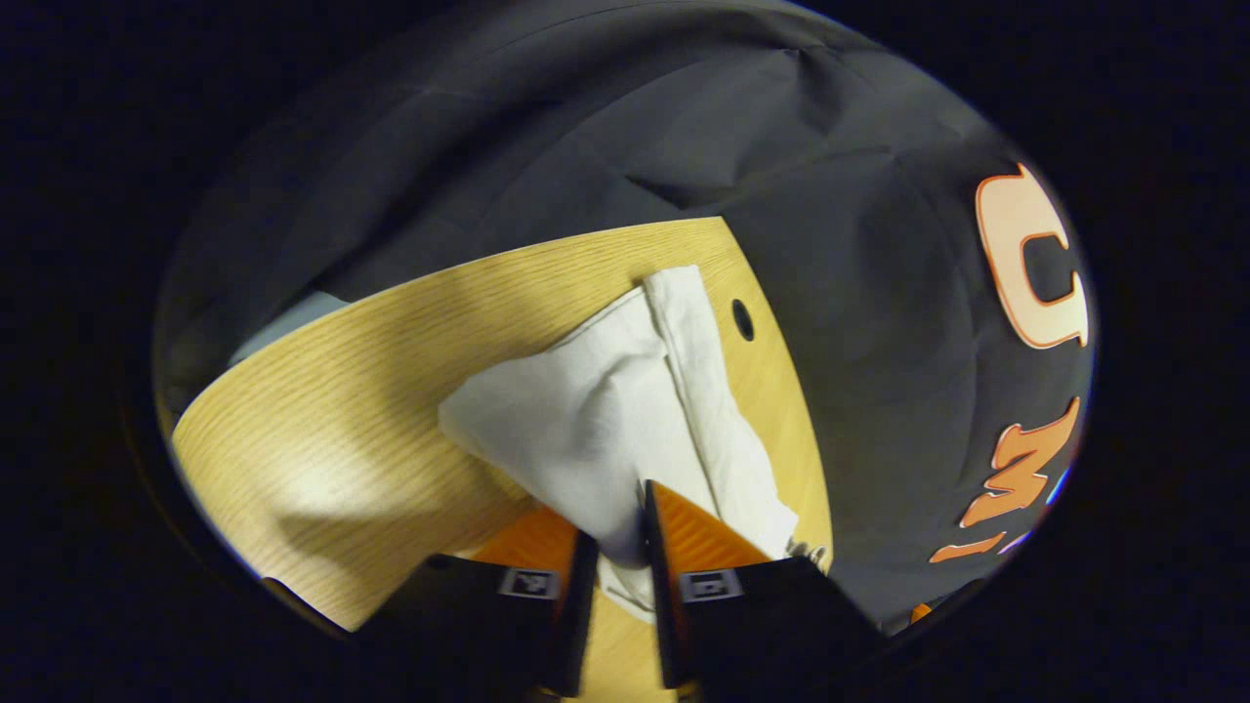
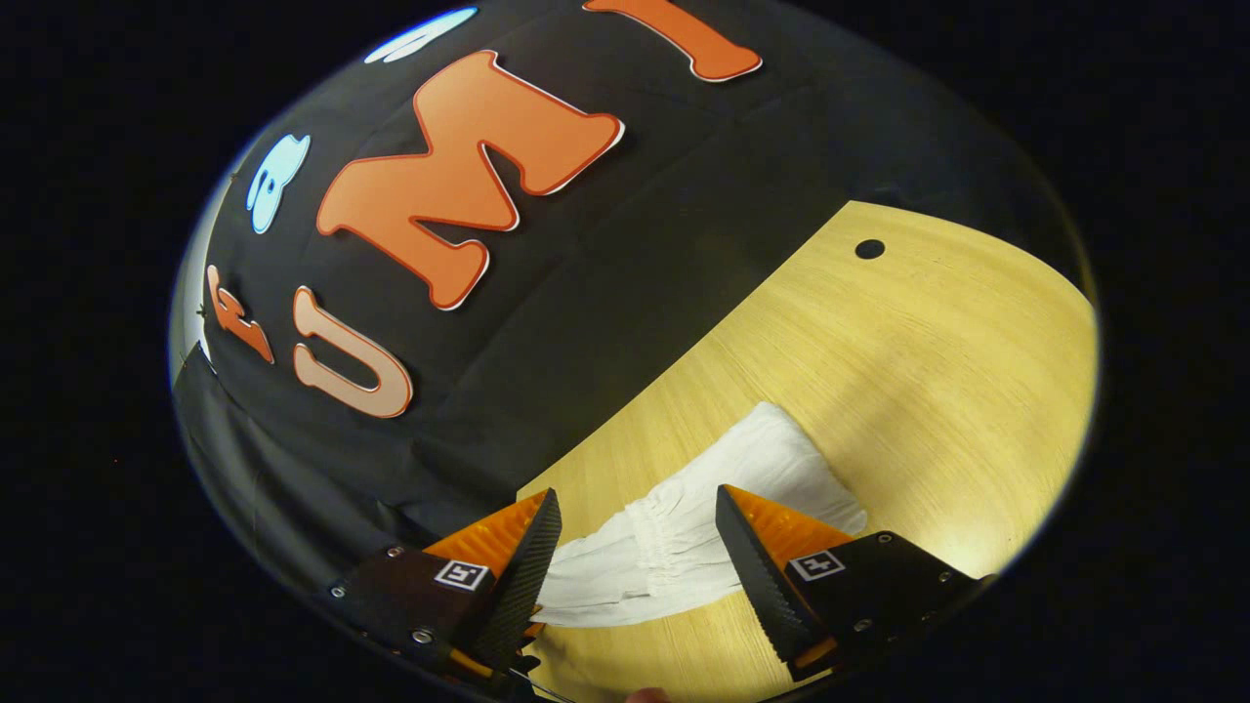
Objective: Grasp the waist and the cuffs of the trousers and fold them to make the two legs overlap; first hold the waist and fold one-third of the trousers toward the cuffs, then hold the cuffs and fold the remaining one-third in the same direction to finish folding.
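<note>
The white trousers (image 1: 605,410) lie bunched on the wooden table (image 1: 371,391), one long hem strip running toward the far edge. My left gripper (image 1: 620,532) is shut on a pinch of the cloth, which rises in a fold up to its fingers. In the right gripper view, the gathered elastic waist of the trousers (image 2: 684,527) stretches flat across the table (image 2: 928,342). My right gripper (image 2: 640,513) stands open above it, fingers wide apart, with the waistband lying between them.
The table's far edge meets the black booth wall (image 1: 859,293) close behind the trousers. A small round hole (image 1: 743,319) sits in the tabletop near that edge, and the hole (image 2: 869,248) appears again in the right gripper view. Bare wood spreads left of the cloth.
</note>
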Available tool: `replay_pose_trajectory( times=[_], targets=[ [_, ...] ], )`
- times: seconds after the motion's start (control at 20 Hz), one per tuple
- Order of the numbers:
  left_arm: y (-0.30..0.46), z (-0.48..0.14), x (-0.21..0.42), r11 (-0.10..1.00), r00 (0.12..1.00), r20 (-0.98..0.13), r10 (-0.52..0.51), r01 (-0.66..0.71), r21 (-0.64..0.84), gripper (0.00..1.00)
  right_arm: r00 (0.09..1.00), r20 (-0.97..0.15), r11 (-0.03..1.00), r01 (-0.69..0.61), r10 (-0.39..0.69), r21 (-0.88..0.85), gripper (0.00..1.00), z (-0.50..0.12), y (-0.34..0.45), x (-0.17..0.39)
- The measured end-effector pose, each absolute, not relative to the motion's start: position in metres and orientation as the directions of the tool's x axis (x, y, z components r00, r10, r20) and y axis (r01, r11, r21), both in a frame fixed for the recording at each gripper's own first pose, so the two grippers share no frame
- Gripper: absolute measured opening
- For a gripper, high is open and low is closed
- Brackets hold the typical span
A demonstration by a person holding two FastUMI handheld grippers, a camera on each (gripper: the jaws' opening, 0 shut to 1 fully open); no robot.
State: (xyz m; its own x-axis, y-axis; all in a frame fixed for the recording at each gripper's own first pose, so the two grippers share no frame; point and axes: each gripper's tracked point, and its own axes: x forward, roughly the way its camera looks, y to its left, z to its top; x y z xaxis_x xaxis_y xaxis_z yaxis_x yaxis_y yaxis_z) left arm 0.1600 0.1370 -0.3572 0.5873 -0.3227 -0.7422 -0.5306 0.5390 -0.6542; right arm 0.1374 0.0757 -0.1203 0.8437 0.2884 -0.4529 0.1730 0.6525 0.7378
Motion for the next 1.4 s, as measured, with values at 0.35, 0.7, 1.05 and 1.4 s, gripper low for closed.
replay_pose_trajectory(
  times=[0.35,0.7,1.05,1.4],
  targets=[
    [0.133,-0.31,0.164,0.648,0.627,-0.735,-0.259,-0.452,-0.613,0.09,0.85,-0.467,0.7,0.178,0.244,0.691,0.96,-0.131,0.043,0.13],
    [0.1,-0.22,0.174,0.689,0.726,-0.655,-0.209,-0.366,-0.625,0.07,0.856,-0.426,0.696,0.116,0.292,0.709,0.96,-0.125,0.023,0.134],
    [0.041,-0.129,0.191,0.774,0.801,-0.55,-0.235,-0.189,-0.605,0.07,0.883,-0.386,0.742,0.067,0.268,0.667,0.97,-0.109,-0.009,0.135],
    [-0.039,-0.074,0.198,0.822,0.823,-0.49,-0.288,-0.049,-0.567,0.07,0.901,-0.347,0.737,0.046,0.26,0.674,0.96,-0.1,-0.04,0.127]
  ],
)
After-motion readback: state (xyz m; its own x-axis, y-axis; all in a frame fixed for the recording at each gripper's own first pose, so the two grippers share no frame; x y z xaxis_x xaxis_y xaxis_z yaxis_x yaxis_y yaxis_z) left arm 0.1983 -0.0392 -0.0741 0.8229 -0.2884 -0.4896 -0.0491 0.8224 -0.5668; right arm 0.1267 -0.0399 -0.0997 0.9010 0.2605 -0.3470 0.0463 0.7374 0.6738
